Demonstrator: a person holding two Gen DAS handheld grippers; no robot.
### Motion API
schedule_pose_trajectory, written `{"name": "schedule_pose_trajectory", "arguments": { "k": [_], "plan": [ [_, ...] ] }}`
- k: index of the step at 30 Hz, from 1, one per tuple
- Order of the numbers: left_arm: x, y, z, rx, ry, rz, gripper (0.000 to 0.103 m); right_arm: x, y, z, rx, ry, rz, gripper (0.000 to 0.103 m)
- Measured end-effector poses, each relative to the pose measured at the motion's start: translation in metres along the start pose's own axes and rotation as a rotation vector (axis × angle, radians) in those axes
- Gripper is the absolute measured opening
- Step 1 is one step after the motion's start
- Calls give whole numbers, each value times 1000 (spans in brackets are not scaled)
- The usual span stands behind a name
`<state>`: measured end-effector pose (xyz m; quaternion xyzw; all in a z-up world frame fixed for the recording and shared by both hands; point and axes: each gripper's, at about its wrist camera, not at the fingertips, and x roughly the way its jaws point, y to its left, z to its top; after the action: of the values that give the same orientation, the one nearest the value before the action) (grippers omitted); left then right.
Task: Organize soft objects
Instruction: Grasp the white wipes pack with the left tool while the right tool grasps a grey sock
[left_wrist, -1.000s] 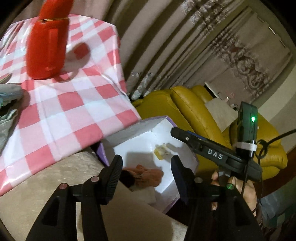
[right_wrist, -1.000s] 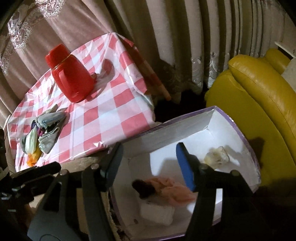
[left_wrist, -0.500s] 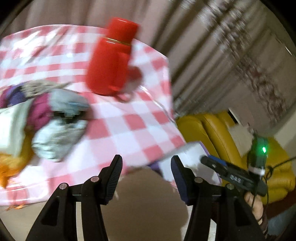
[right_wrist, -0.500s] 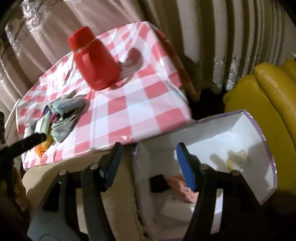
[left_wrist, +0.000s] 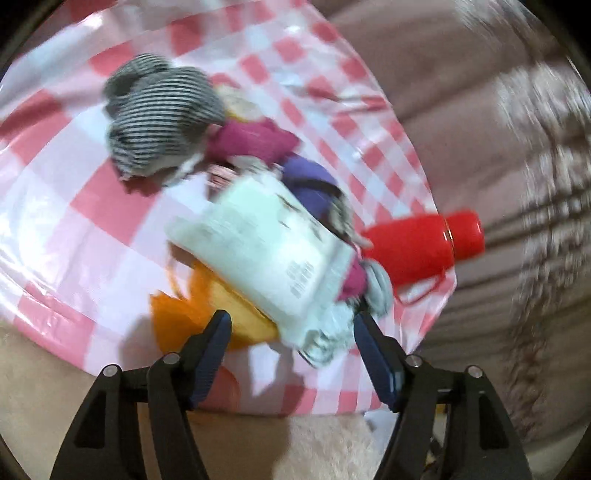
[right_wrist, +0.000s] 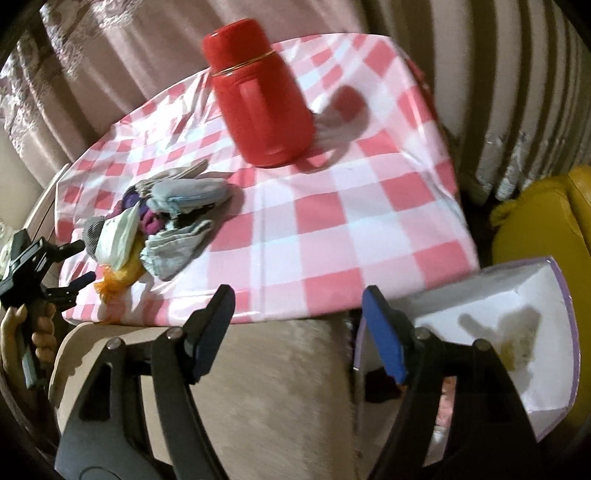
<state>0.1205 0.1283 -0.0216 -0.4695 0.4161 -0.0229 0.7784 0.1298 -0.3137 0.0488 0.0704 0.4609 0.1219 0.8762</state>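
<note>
The tablecloth (right_wrist: 332, 206) is shiny, smooth plastic. The red flask (right_wrist: 262, 107) is smooth plastic too. The pile of socks (right_wrist: 166, 221) is soft cloth; the striped one (left_wrist: 159, 122) looks knitted. The box (right_wrist: 524, 314) looks like matt card.

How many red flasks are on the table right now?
1. The flask stands on the checked tablecloth toward the curtain side, apart from the sock pile. Nothing suggests another, though the table's far edge is out of view.

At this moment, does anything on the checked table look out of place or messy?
The soft items sit in a jumbled pile near the table's left edge, overlapping. The red flask stands upright, the only hard thing there. Nothing looks spilled or damaged.
</note>
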Motion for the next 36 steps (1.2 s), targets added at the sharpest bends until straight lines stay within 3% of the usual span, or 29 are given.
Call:
{"name": "schedule_pose_trajectory", "arguments": {
  "k": [11,21,31,36],
  "plan": [
    [32,21,24,-126,59,-33,70,18,22,5,-43,30,30,76],
    [25,-7,48,24,-41,14,70,27,29,11,-53,46,45,77],
    [60,11,61,10,14,54,70,50,62,38,-63,61,120,79],
    [55,10,60,58,-27,33,67,72,82,59,-29,79,164,82]
  ]
}}
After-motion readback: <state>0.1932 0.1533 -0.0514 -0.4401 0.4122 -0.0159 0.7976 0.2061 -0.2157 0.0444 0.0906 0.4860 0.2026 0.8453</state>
